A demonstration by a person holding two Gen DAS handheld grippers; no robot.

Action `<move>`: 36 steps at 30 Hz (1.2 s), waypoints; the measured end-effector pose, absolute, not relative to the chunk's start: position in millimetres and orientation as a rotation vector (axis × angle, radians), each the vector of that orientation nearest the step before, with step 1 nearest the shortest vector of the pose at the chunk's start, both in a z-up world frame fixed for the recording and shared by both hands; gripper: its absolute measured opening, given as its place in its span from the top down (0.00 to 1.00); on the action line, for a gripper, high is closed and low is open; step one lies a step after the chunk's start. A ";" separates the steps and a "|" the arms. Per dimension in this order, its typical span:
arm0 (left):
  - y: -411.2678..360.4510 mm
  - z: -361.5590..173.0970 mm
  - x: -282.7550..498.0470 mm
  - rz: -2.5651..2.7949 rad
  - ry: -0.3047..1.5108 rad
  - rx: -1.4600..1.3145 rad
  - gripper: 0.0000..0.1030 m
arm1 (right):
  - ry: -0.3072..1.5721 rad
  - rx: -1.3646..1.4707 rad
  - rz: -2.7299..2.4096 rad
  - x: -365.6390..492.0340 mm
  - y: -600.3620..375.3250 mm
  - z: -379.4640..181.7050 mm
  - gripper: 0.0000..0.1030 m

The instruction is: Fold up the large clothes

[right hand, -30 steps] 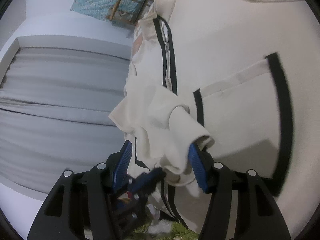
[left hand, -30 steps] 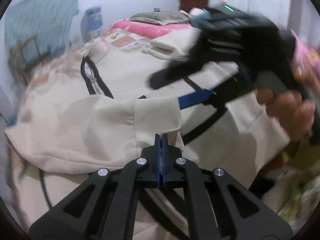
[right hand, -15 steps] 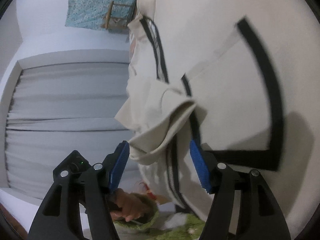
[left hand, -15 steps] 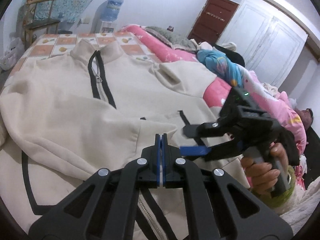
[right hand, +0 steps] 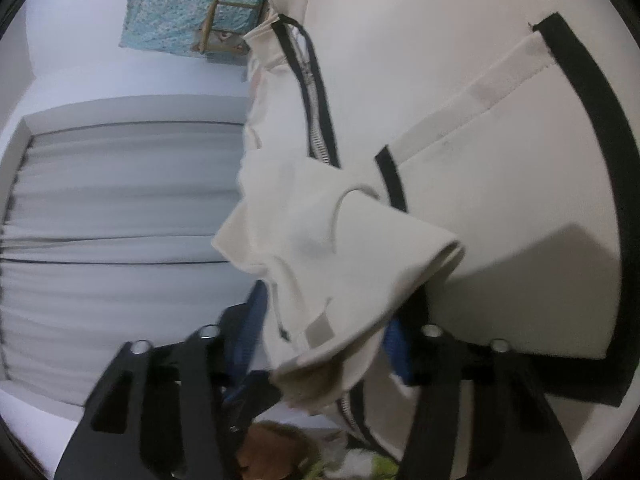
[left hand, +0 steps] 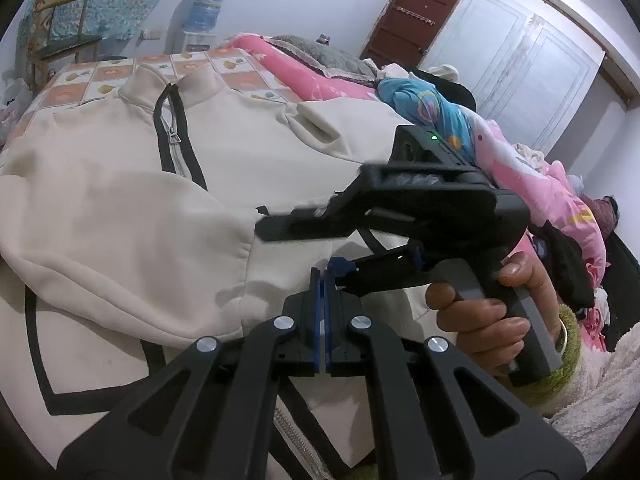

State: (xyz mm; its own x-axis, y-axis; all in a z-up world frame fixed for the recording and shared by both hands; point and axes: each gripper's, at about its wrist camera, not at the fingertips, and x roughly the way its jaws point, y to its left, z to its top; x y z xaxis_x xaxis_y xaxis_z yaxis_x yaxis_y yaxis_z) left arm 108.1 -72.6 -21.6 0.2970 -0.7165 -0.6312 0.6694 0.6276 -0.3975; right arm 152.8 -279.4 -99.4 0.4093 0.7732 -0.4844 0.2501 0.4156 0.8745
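Note:
A cream zip jacket (left hand: 248,152) with black trim lies front-up on the bed. Its sleeve (left hand: 120,248) is folded across the chest, the cuff (left hand: 288,276) in front of my left gripper (left hand: 323,280), whose jaws are shut; whether they pinch the cuff edge I cannot tell. My right gripper (left hand: 304,236) is turned on its side just above that cuff, jaws open. In the right wrist view the cuff (right hand: 360,280) sits between the open blue pads (right hand: 394,348) of my right gripper (right hand: 324,336), over the jacket's black-edged pocket (right hand: 520,200).
The jacket lies on a tiled-pattern sheet (left hand: 100,76). A pink quilt (left hand: 304,76) and a heap of clothes (left hand: 432,112) lie along the right. A wooden chair (left hand: 60,28) and water dispenser (left hand: 202,20) stand beyond the bed. Grey curtains (right hand: 120,220) hang on one side.
The right gripper has moved back over the cuff, which now lies between its open pads. The left gripper stays shut at the cuff; its view has settled low over the jacket.

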 end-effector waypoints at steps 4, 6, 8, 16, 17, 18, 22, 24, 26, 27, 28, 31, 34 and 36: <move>-70.7 -21.8 106.8 -0.917 0.866 -0.062 0.99 | 1.162 1.093 0.389 154.3 -276.8 -103.3 0.77; -69.1 -21.8 106.1 -0.909 0.861 -0.059 0.99 | 1.165 1.050 0.363 155.6 -275.2 -102.1 0.88; -65.0 -19.4 105.2 -0.900 0.849 -0.060 0.99 | 1.156 1.023 0.353 156.5 -274.5 -99.9 0.92; -23.3 -8.6 108.6 -0.805 0.798 -0.098 0.91 | 1.113 0.896 0.332 160.3 -267.8 -76.6 0.94; -17.9 -9.2 109.0 -0.788 0.797 -0.101 0.90 | 1.107 0.883 0.335 160.9 -267.1 -72.4 0.94; -9.2 -10.4 110.5 -0.760 0.797 -0.103 0.90 | 1.100 0.870 0.340 161.9 -265.9 -68.0 0.94; 13.4 -19.7 115.6 -0.661 0.815 -0.084 0.90 | 1.058 0.804 0.378 170.6 -260.2 -38.6 0.94; 20.9 -25.3 118.1 -0.604 0.826 -0.047 0.90 | 1.040 0.773 0.405 178.2 -254.2 -20.9 0.94; 26.8 -30.4 122.2 -0.553 0.837 -0.018 0.90 | 1.017 0.735 0.439 189.8 -248.6 2.2 0.94; 28.9 -32.2 124.0 -0.539 0.841 -0.014 0.90 | 1.004 0.712 0.456 198.3 -245.6 16.8 0.94; 31.3 -33.9 127.1 -0.519 0.846 -0.008 0.90 | 0.998 0.702 0.468 204.1 -243.3 25.5 0.94; 41.2 -37.9 139.0 -0.472 0.850 -0.025 0.90 | 0.983 0.671 0.527 234.8 -232.1 59.5 0.94; 57.3 -39.6 149.5 -0.443 0.853 -0.091 0.90 | 0.985 0.624 0.544 272.1 -214.9 84.3 0.94; 69.0 -38.9 152.7 -0.428 0.843 -0.123 0.90 | 1.006 0.583 0.550 304.8 -194.1 95.3 0.94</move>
State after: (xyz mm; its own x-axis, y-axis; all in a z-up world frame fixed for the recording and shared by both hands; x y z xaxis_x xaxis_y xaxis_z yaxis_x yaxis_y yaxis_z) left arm 152.7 69.0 -38.9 0.5862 -0.4140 -0.6964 0.3176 0.9082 -0.2725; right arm 304.8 -194.1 95.3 0.4281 0.6655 -0.6115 -0.1557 0.7208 0.6754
